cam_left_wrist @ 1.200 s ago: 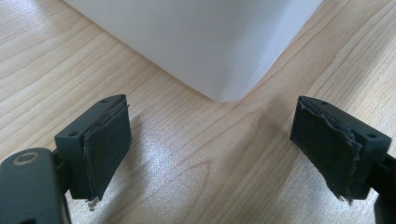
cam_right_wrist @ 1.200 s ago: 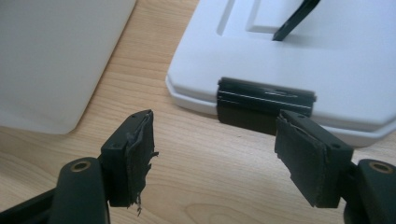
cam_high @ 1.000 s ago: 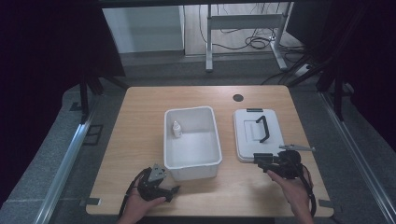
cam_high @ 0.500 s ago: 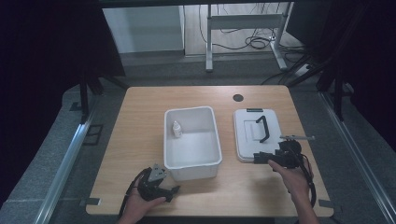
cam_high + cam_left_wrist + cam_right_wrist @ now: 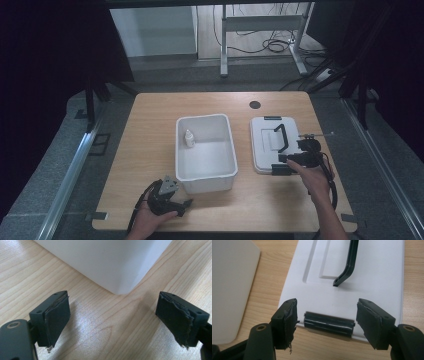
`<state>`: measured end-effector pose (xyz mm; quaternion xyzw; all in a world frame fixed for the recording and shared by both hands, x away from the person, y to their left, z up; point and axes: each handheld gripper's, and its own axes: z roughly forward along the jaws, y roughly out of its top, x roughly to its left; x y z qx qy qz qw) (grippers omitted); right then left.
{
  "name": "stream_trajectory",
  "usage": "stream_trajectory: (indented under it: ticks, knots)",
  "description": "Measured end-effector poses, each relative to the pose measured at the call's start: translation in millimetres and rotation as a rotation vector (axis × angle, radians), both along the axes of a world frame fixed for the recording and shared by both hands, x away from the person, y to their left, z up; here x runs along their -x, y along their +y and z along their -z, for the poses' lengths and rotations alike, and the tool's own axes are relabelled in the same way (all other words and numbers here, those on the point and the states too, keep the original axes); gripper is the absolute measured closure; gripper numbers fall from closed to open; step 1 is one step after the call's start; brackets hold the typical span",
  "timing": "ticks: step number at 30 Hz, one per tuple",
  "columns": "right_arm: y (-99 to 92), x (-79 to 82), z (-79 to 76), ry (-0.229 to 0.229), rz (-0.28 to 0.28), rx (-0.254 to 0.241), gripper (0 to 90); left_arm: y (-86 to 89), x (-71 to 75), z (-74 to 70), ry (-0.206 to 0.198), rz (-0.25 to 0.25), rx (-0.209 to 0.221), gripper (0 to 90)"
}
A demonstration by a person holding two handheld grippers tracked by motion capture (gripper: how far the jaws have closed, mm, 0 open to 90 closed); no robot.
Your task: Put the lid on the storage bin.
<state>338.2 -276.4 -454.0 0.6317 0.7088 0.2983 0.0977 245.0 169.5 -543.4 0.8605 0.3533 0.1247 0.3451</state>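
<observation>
The white lid [image 5: 275, 145] lies flat on the tabletop [image 5: 150, 135], just right of the open white bin [image 5: 205, 150], with a strip of bare wood between them. The lid's right edge runs near the tabletop's right edge; more open room lies left of the bin and along the near edge. A small bottle [image 5: 189, 138] stands inside the bin against its left wall.

The right gripper [image 5: 290, 162] sits at the lid's near edge. Its own view shows its jaws spread either side of the black latch [image 5: 329, 324] on that edge, pads clear of it; the jaws have just been closing a little, with the latch between them but not pinched. That view also shows the end of the black handle [image 5: 348, 265] lifted off the lid's recessed panel. The high view shows the handle only as a thin dark bar.

The left gripper [image 5: 167, 195] rests by the bin's near left corner. The left gripper view shows its jaws spread wide and empty, the bin's rounded corner [image 5: 122, 287] just ahead over bare wood.

Since a second ago the right hand has moved up toward the lid's near edge, while the left has stayed put.
</observation>
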Motion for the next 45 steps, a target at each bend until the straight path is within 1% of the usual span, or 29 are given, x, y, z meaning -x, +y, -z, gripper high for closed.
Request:
stream_trajectory:
  ticks: [3, 6, 7, 10, 13, 14, 17, 19, 21, 22, 23, 24, 25, 26, 27, 31, 33, 34, 37, 38, 39, 42, 43, 45]
  knots:
    - [1.1, -8.1, -0.4, 0.022, 0.002, -0.002, 34.9, 0.0, 0.0, 0.0, 0.000, 0.000, 0.000, 12.2]
    - [3.4, -12.7, -0.2, 0.034, -0.002, 0.013, 35.1, 0.0, 0.0, 0.0, 0.000, -0.001, 0.001, 12.2]
    - [5.1, -16.6, -0.6, 0.047, -0.008, 0.021, 35.3, 0.0, 0.0, 0.0, 0.000, 0.000, 0.001, 12.2]
    - [6.2, -22.5, -2.8, 0.059, -0.003, 0.026, 36.0, -0.1, 0.0, 0.0, 0.000, 0.000, 0.001, 12.2]
    - [5.7, -26.5, -4.1, 0.071, -0.001, 0.022, 36.8, -0.1, 0.0, 0.0, 0.001, 0.000, 0.001, 12.2]
    - [5.3, -30.5, -4.6, 0.088, 0.002, 0.021, 37.4, -0.1, 0.0, 0.0, 0.000, 0.000, 0.001, 12.2]
    - [4.3, -34.6, -5.4, 0.098, 0.001, 0.027, 38.0, -0.2, 0.2, 0.0, 0.002, -0.002, 0.002, 12.2]
    - [3.2, -41.0, -7.4, 0.116, 0.010, 0.018, 39.4, -0.2, 0.1, 0.1, 0.002, -0.001, 0.002, 12.2]
    - [2.9, -42.7, -7.8, 0.120, 0.010, 0.020, 39.5, -0.2, 0.0, 0.1, 0.001, 0.000, 0.001, 12.2]
    - [1.6, -47.7, -9.2, 0.130, 0.012, 0.029, 39.9, -0.3, 0.1, 0.1, 0.001, -0.002, 0.002, 12.2]
    - [1.6, -47.7, -9.2, 0.130, 0.012, 0.029, 39.9, -0.3, 0.1, 0.1, 0.001, -0.002, 0.002, 12.2]
    - [0.7, -51.8, -10.7, 0.141, 0.018, 0.024, 40.8, -0.3, 0.1, 0.1, 0.001, -0.001, 0.002, 12.2]
    - [0.7, -51.8, -10.7, 0.141, 0.018, 0.024, 40.8, -0.4, 0.0, 0.1, 0.001, -0.001, 0.003, 12.2]
    - [-0.7, -55.8, -11.4, 0.151, 0.016, 0.028, 41.4, -0.4, 0.0, 0.1, 0.001, -0.001, 0.003, 12.2]
    - [-0.7, -55.8, -11.4, 0.151, 0.016, 0.028, 41.4, -0.4, 0.0, 0.1, 0.001, -0.001, 0.002, 12.2]
    - [-2.1, -65.9, -12.0, 0.167, 0.012, 0.027, 43.8, -0.6, -0.3, 0.0, 0.001, 0.001, 0.002, 12.1]
    - [-2.2, -68.3, -11.7, 0.173, 0.013, 0.025, 43.9, -0.8, -0.4, 0.1, 0.001, 0.001, 0.002, 12.1]
    - [-1.7, -73.0, -11.7, 0.185, 0.013, 0.041, 44.1, -0.8, -0.4, 0.1, 0.001, 0.001, 0.002, 12.1]
    - [-1.4, -77.7, -11.7, 0.187, 0.016, 0.046, 44.6, -0.8, -0.4, 0.1, 0.001, 0.001, 0.002, 12.1]
    - [-0.8, -81.8, -11.8, 0.194, 0.015, 0.062, 45.9, -0.8, -0.4, 0.1, 0.001, 0.001, 0.002, 12.1]
    - [-1.1, -84.8, -11.3, 0.198, 0.018, 0.052, 46.7, -0.8, -0.4, 0.1, 0.001, 0.001, 0.002, 12.1]
    - [-0.8, -89.3, -10.4, 0.208, 0.016, 0.056, 48.8, -0.9, -0.4, 0.2, 0.001, 0.001, 0.003, 12.1]
    - [-1.4, -95.7, -9.6, 0.220, 0.019, 0.064, 50.9, -0.9, -0.5, 0.1, 0.001, 0.001, 0.003, 12.1]
    - [-1.7, -98.0, -9.3, 0.222, 0.022, 0.062, 51.7, -0.9, -0.5, 0.1, 0.001, 0.001, 0.002, 12.1]
